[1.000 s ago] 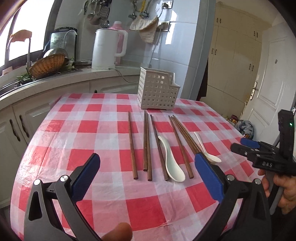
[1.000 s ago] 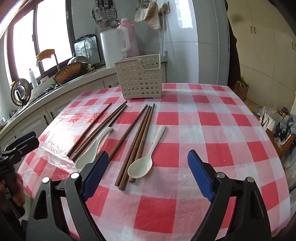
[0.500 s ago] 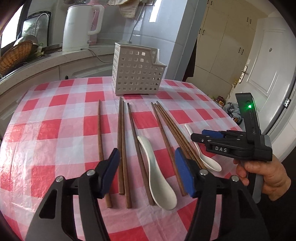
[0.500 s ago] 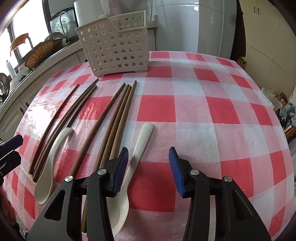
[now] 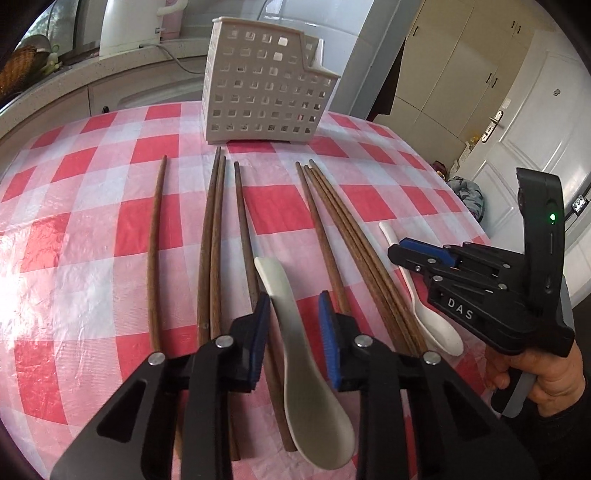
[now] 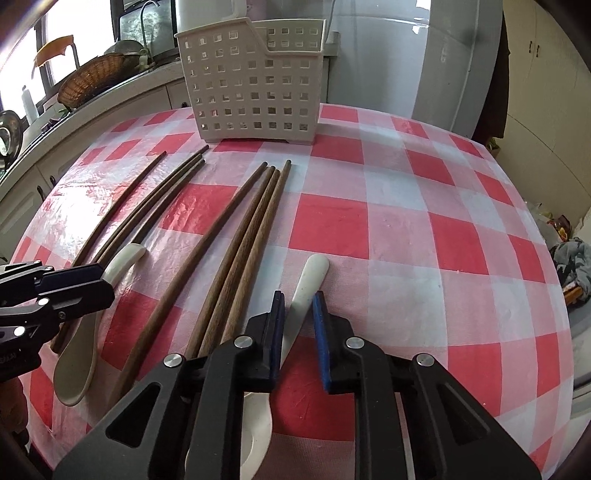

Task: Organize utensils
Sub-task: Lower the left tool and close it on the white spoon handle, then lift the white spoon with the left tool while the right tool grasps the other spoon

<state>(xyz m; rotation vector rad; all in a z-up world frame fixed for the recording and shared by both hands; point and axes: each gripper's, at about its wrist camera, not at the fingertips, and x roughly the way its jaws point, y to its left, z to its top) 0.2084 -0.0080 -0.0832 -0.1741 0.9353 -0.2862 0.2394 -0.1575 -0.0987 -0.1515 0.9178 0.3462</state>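
Two white spoons and several brown chopsticks (image 5: 216, 229) lie in a row on the red-checked tablecloth, in front of a white perforated basket (image 5: 266, 88). My left gripper (image 5: 293, 325) straddles the handle of the left spoon (image 5: 314, 406). Its jaws are closing, and cloth still shows between the handle and the right pad. My right gripper (image 6: 298, 317) straddles the handle of the right spoon (image 6: 312, 273). Its jaws are closing too, with a sliver of gap at the right pad. Each wrist view shows the other gripper low over its own spoon: the right gripper (image 5: 400, 251) and the left gripper (image 6: 101, 282).
A white kettle (image 5: 129, 26) and a wicker basket (image 6: 92, 77) stand on the counter behind the table. The table's right edge (image 6: 554, 295) drops toward clutter on the floor. A hand (image 5: 546, 376) holds the right gripper. A white door is at the far right.
Both grippers came forward and down over the spoons. Their jaws narrowed from wide apart to close around the spoon handles.
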